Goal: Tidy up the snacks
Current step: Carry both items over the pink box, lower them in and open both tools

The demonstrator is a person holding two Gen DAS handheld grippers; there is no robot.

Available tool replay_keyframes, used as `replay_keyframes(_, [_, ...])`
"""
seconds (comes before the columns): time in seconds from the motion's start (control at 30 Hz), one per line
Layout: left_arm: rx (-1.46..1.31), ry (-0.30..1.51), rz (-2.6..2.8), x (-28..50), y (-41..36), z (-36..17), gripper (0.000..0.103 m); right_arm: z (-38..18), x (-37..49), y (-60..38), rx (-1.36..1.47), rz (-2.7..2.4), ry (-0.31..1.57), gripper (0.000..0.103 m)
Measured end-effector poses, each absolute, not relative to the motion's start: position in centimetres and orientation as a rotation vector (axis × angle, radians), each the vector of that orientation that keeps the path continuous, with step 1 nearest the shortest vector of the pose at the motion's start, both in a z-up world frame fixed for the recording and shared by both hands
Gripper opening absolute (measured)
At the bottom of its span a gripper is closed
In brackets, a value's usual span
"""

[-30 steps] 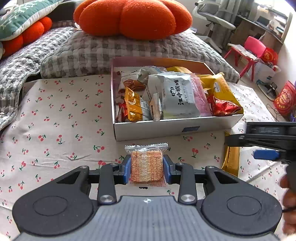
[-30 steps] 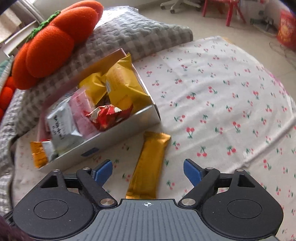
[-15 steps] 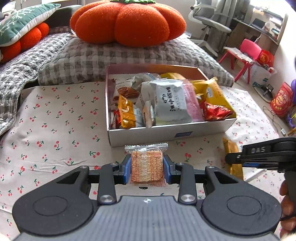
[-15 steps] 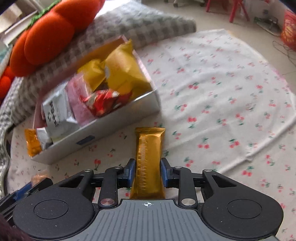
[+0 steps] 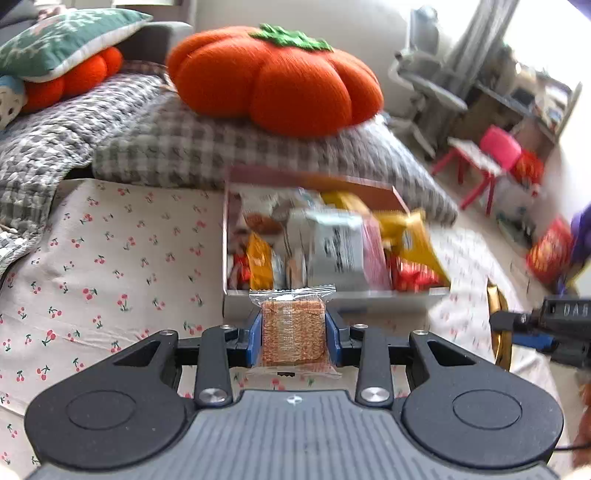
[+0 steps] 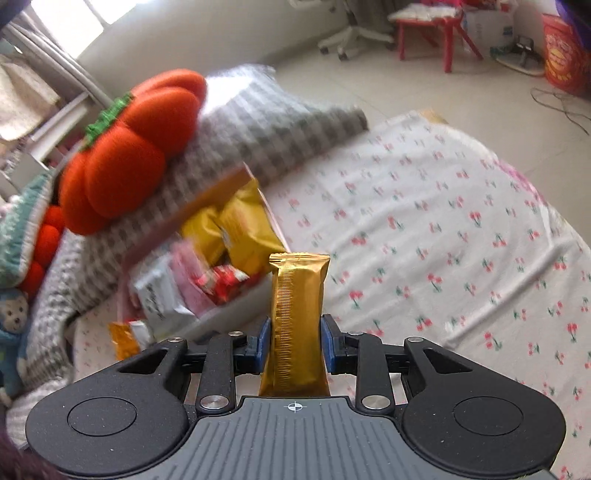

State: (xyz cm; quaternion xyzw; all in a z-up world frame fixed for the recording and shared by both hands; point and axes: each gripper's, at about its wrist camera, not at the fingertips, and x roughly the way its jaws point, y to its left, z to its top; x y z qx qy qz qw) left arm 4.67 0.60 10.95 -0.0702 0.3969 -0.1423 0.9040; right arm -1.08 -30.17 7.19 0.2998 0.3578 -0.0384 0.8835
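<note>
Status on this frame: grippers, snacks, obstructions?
Left gripper shut on cracker pack. Right gripper shut on gold bar. Snack box ahead, already crowded.

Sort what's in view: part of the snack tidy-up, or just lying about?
Job:
- wafer packet in left gripper
- gold snack bar in right gripper
- snack box

Lying about:
- pumpkin cushion
- checked pillow
- red stool
- office chair

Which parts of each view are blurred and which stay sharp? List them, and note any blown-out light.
Left wrist view: box and chair are motion-smeared; the wafer in the left gripper is sharp; the top right is washed out.
Right wrist view: pumpkin cushion and box blurred; the gold bar in the right gripper is crisp; the window at top left glares.
</note>
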Motion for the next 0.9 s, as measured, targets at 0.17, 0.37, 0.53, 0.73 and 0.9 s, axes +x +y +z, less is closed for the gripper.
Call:
replay_keyframes(0.17, [-0.253,0.78,-0.29,5.9,1.2,11.9,0.032,8.2,0.6,-28.2,0.506,0.019,0.671,0.028])
replay_keyframes(0.37, [-0.343,0.747,-0.312,8.2,0.4,12.3,0.032,8.1,3.7,-26.7,0.448,0.071,0.633,0.028])
replay_keyframes(0.53, [-0.358,0.71,-0.275,9.8,-0.5,11.5,0.032,7.7,5.4,-25.6,0.431,0.086,0.6,0.028])
replay_keyframes(0.73, [-0.345,0.715,-0.255,11.2,-0.6,11.0,0.032,8.5,7.5,-24.2,0.356,0.08,0.576,0.028])
replay_keyframes(0.9, [-0.354,0.727,-0.222,12.7,-0.4,9.9,0.032,8.1,9.4,-23.7,0.36,0.082,0.593,0.028])
